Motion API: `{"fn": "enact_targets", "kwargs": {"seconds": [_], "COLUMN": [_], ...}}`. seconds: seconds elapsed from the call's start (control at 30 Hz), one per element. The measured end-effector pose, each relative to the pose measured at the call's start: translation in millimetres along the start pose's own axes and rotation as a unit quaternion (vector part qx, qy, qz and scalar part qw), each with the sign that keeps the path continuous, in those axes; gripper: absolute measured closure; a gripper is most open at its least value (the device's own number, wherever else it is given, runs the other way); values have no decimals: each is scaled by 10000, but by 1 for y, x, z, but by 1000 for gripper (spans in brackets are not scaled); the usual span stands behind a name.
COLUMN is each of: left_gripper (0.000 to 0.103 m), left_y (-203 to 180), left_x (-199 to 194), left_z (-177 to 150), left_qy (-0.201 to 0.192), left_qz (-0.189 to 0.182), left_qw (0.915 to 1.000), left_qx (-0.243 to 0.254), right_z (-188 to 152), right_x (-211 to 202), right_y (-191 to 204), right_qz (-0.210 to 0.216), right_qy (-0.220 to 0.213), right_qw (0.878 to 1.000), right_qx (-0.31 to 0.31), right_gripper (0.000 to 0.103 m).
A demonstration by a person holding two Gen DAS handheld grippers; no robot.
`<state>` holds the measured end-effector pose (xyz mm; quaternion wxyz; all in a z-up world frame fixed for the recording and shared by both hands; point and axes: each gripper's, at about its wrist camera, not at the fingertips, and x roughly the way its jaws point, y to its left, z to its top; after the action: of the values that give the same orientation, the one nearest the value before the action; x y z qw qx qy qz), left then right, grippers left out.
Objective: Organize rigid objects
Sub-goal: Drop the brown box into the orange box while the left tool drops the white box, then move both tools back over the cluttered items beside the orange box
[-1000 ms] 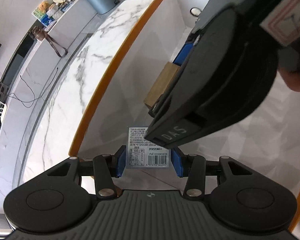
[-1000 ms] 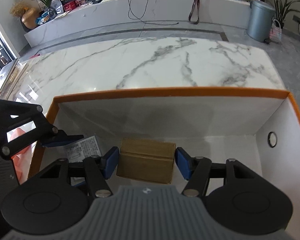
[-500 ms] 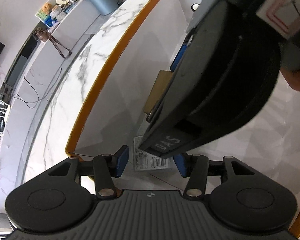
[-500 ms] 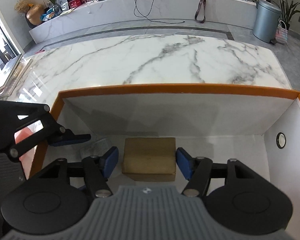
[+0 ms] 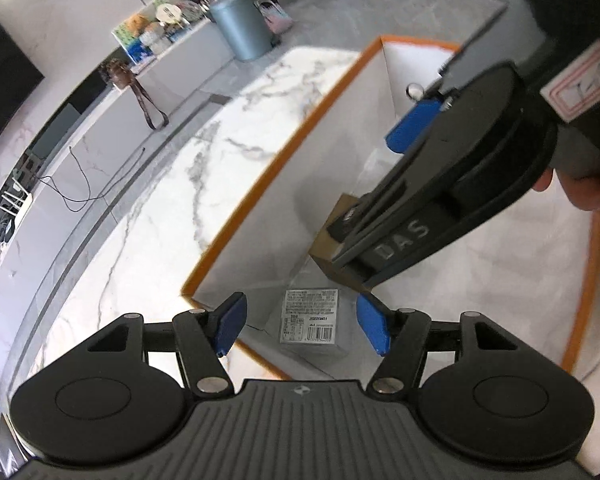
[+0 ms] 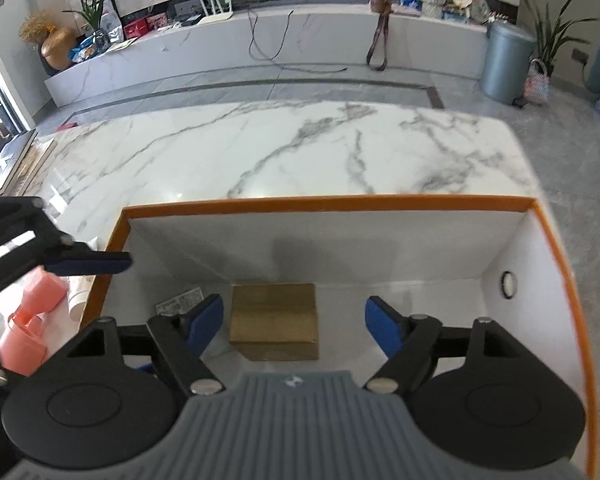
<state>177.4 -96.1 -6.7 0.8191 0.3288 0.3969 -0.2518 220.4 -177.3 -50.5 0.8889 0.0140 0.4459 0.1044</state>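
The small grey box with a printed barcode label lay on the floor of the white, orange-rimmed bin, below and between the blue pads of the left gripper, whose jaws were opening and touched nothing. Just beside it sat the brown cardboard box, between the right gripper's opening, empty jaws, clear of both pads.
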Motion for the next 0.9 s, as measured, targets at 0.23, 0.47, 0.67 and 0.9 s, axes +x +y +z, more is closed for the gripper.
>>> {"fn": "enact_targets", "kwargs": {"seconds": [0.23,0.47,0.67,0.9], "left_gripper": [29,29,30,36], "left_y": [10,18,24,17], "left_x": [-52,-93,-110,-109], "left_z": [-20,-46,-77,-115], "left_qy": [-543,-756,-752,-440], "left_qz": [-36,41,-52,-296], "left_qw": [9952,9874,9784,9762], "left_qx": [-814,-1386,-1923,-2105], "right_z": [-10,-34,-59,-92], "right_x": [-42,-80,-104,-115], "right_y": [11,47,69,83], "right_qz": [40,480,699,1098], "right_qy": [-363,-847,-977,-743], "right_qw": [9993,9951,9927,9910], "right_qx": [-74,-179,-110,197], "right_gripper": [25,26,38,49]}}
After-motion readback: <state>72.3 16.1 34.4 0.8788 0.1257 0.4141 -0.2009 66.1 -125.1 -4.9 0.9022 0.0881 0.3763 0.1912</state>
